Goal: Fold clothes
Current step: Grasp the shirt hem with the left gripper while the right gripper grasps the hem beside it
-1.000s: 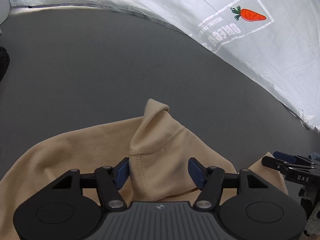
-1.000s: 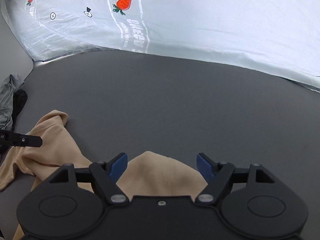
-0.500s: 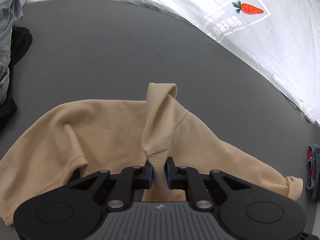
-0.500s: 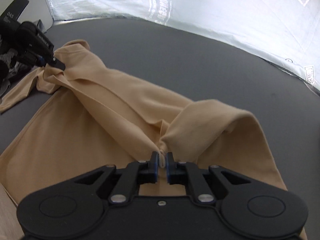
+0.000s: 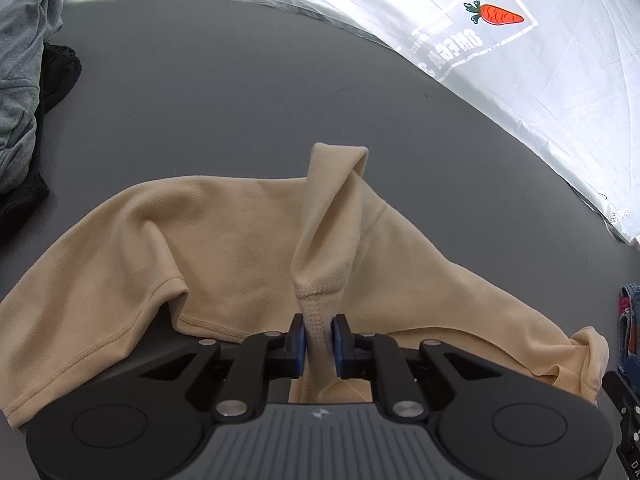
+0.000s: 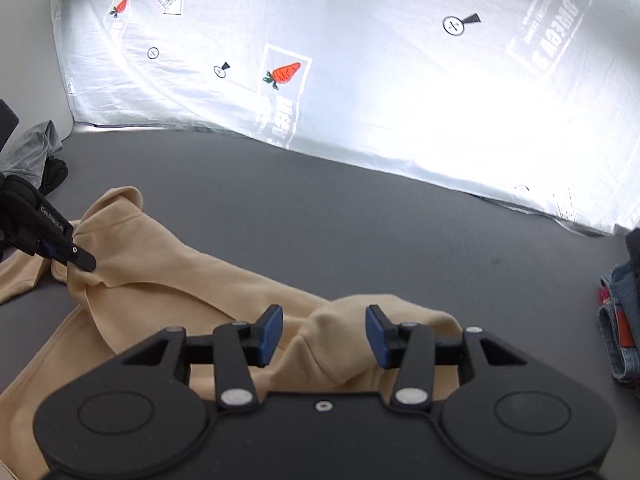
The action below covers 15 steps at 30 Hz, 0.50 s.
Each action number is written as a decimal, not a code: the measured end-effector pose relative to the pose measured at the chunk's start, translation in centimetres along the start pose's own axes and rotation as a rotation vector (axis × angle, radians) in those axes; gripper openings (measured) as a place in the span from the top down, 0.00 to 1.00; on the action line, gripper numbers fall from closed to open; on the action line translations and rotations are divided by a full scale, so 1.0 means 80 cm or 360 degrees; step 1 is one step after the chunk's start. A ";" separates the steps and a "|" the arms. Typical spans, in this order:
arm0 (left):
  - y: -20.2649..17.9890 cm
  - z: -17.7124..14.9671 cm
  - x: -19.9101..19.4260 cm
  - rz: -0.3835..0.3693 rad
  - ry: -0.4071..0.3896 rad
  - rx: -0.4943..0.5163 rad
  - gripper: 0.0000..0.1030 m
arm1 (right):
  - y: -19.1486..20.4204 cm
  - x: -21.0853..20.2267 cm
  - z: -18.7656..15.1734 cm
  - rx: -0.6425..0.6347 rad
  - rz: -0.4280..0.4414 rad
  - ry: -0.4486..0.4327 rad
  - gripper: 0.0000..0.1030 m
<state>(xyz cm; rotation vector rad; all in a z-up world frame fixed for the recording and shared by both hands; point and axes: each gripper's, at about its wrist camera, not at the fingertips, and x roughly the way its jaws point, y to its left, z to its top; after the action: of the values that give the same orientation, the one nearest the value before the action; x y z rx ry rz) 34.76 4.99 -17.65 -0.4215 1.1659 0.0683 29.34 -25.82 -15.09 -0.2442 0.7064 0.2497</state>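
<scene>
A beige fleece top (image 5: 224,248) lies crumpled on the dark grey table (image 5: 240,92). My left gripper (image 5: 319,338) is shut on a stitched fold of the top and holds it pulled up into a ridge. In the right wrist view the same top (image 6: 168,276) spreads to the left, with the left gripper (image 6: 82,259) pinching it at the far left. My right gripper (image 6: 324,334) is open, its blue pads on either side of a rounded bump of the fabric, without gripping it.
A grey garment (image 5: 20,80) on a black one (image 5: 56,76) lies at the table's left edge. Folded denim (image 6: 620,332) lies at the right edge. A white sheet with carrot prints (image 6: 360,60) rises behind the table.
My right gripper was shut on the beige top half a second ago; it has opened and let the fabric go. My left gripper has stayed shut on its fold.
</scene>
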 end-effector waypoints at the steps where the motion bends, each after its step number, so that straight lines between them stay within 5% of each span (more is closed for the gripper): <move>1: 0.001 0.000 0.000 -0.0001 0.0000 -0.0004 0.85 | 0.009 0.004 0.004 -0.0076 0.0009 -0.0038 0.57; 2: 0.001 -0.001 0.000 0.0000 -0.0002 -0.0006 0.85 | 0.015 0.009 0.006 -0.0140 0.0035 -0.0041 0.59; 4: 0.000 -0.001 0.002 0.0008 -0.0005 0.0004 0.85 | 0.025 0.026 -0.002 -0.0275 0.0066 0.0046 0.81; 6: 0.001 -0.002 0.003 0.0009 -0.0003 0.0004 0.84 | 0.031 0.042 -0.022 -0.0433 0.0017 0.0167 0.87; 10: 0.002 -0.002 0.007 0.0011 0.0005 0.0011 0.84 | 0.011 0.047 -0.069 -0.0490 -0.0071 0.0356 0.89; 15: 0.000 -0.003 0.010 0.0016 0.0026 0.0031 0.84 | 0.001 0.038 -0.086 -0.0392 -0.0067 0.0385 0.88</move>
<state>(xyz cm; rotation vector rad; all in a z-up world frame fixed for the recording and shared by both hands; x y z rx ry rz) 34.91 4.76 -18.46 -0.3996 1.1838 0.0622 27.36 -27.44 -22.15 -0.5302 0.9094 0.2699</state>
